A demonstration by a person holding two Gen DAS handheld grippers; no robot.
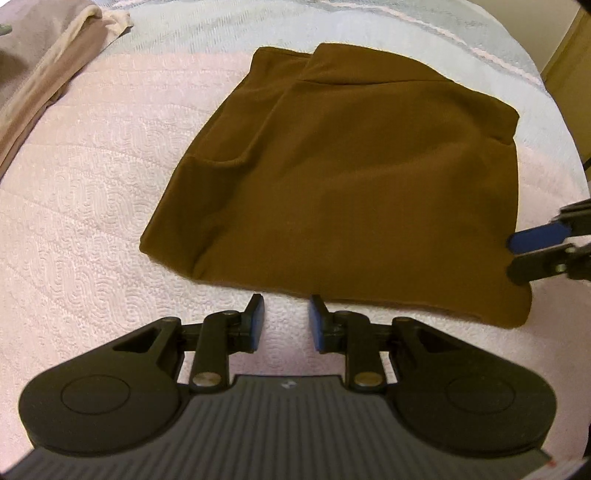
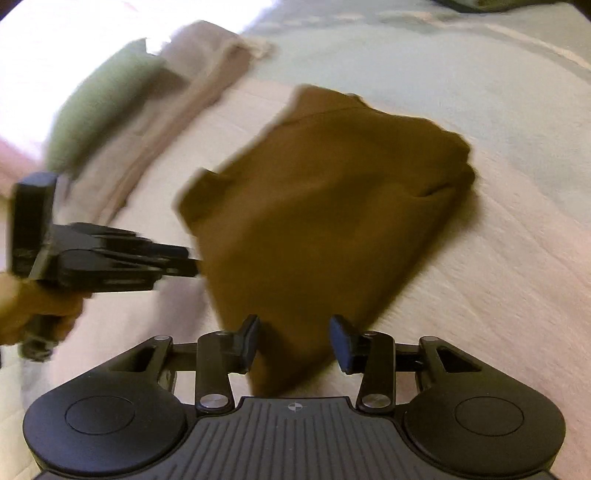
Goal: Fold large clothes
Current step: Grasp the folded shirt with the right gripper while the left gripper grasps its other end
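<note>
A brown garment [image 1: 332, 177] lies folded into a rough rectangle on the pink quilted bed cover [image 1: 74, 221]. My left gripper [image 1: 287, 318] is open just short of the garment's near edge, with nothing between its fingers. At the right edge of the left wrist view, my right gripper [image 1: 517, 254] hovers over the garment's near right corner. In the blurred right wrist view the brown garment [image 2: 325, 206] fills the middle. My right gripper [image 2: 295, 336] is open there, with the garment's near corner lying between its fingers. A hand [image 2: 33, 310] holds the left gripper [image 2: 188, 262] at the garment's left side.
Beige and tan clothes [image 1: 40, 77] lie in a pile at the far left of the bed, with a green piece [image 2: 99, 110] among them. Pale blue striped bedding [image 1: 221, 29] covers the far end. Wooden furniture [image 1: 570, 55] stands beyond the bed's right edge.
</note>
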